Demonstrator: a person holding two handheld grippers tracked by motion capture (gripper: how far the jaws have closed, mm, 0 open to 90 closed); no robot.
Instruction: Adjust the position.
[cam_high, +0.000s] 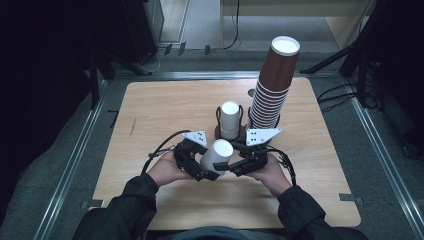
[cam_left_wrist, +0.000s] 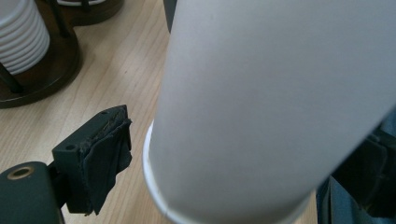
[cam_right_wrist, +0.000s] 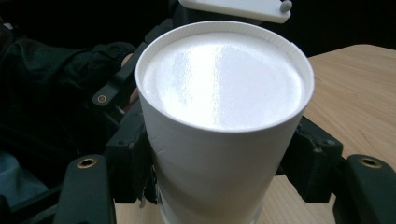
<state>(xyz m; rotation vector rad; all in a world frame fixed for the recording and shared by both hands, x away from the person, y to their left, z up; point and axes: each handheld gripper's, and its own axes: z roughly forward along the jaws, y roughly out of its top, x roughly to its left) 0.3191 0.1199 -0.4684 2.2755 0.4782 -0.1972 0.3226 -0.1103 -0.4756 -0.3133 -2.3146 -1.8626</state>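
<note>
Both grippers meet over the near middle of the table (cam_high: 150, 115), and between them is a white paper cup (cam_high: 216, 155), held clear of the wood. The cup is turned over: its closed bottom faces up and tips a little away from the person, its open mouth down and toward them, so its long axis runs steeply up and slightly forward.

The right gripper (cam_high: 235, 165) has its jaws pressed against the cup's two sides; the right gripper view looks straight at the cup (cam_right_wrist: 224, 121), its flat round bottom on top, with a black pad tight on either flank.

The left gripper (cam_high: 200, 167) comes in from the other side. Its own view shows the cup's plain wall (cam_left_wrist: 271, 107) and rolled rim up close, with one pad standing just off the rim, a sliver of wood between them; the other jaw is hidden behind the cup, so I cannot tell whether it pinches.

Beyond stand a dark wooden cup holder (cam_high: 218, 131) with a white stack (cam_high: 230, 119) and a tall brown stack (cam_high: 274, 85).
</note>
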